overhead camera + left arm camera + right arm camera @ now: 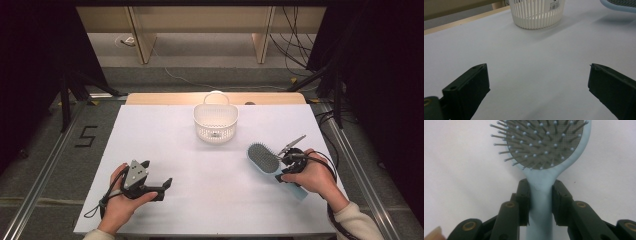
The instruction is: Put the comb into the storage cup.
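Observation:
A light blue hairbrush [263, 158] with a grey bristle pad lies at the right of the white table, bristles up. My right gripper [286, 167] is shut on the hairbrush [541, 157] at its handle, just below the head, both black jaws pressed against the handle's sides. The right gripper [540, 195] points along the brush toward its head. My left gripper [161, 176] rests low near the table's front left, open, with nothing between its jaws. The left gripper [537, 82] has only bare table between the two fingers. A white slatted basket [216, 120] stands at the back centre.
The basket [536, 12] stands ahead of the left gripper, the brush's edge [619, 6] to its upper right. White table sheet [190, 165] spans between both hands. A wooden strip [165, 98] runs along the far edge. Black stands and cables flank the table.

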A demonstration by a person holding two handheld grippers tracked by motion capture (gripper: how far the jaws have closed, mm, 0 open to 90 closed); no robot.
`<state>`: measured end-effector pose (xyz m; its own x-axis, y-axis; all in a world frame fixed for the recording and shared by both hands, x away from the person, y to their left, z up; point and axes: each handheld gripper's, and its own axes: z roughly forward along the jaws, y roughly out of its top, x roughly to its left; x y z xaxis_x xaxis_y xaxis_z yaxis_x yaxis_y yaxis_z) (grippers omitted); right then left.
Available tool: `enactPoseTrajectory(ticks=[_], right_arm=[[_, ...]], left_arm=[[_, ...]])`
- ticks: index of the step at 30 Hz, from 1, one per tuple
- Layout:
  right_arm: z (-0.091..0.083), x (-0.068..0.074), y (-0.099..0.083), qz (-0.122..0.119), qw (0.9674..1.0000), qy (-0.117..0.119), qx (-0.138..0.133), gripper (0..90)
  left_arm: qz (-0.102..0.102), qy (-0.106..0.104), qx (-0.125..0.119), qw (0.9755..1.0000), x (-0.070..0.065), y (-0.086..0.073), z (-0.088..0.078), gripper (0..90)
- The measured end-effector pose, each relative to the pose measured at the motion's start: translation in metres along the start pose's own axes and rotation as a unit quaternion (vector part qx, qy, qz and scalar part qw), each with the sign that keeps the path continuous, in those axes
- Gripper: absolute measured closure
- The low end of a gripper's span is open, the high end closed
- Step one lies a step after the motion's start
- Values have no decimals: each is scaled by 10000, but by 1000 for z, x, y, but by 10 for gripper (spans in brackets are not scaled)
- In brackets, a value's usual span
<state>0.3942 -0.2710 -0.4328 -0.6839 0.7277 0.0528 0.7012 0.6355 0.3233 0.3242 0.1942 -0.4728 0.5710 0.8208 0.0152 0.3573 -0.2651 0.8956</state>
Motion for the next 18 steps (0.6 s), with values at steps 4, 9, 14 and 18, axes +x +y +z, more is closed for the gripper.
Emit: enactPoseTrajectory(ticks=[4,9,14,18], right_arm=[[0,0,0,19,10000,5,-35,713],[-1,-1,0,60,9999,-19,-118,714],[-3,-1,0,105,9996,-30,-251,714],[-4,-2,1,118,9994,-32,-314,714]], left_arm=[[6,-4,-6,10000,0,0,0,29],[2,0,-5,10000,0,0,0,30],[3,3,-5,10000,0,0,0,31],[1,5,-5,10000,0,0,0,32]])
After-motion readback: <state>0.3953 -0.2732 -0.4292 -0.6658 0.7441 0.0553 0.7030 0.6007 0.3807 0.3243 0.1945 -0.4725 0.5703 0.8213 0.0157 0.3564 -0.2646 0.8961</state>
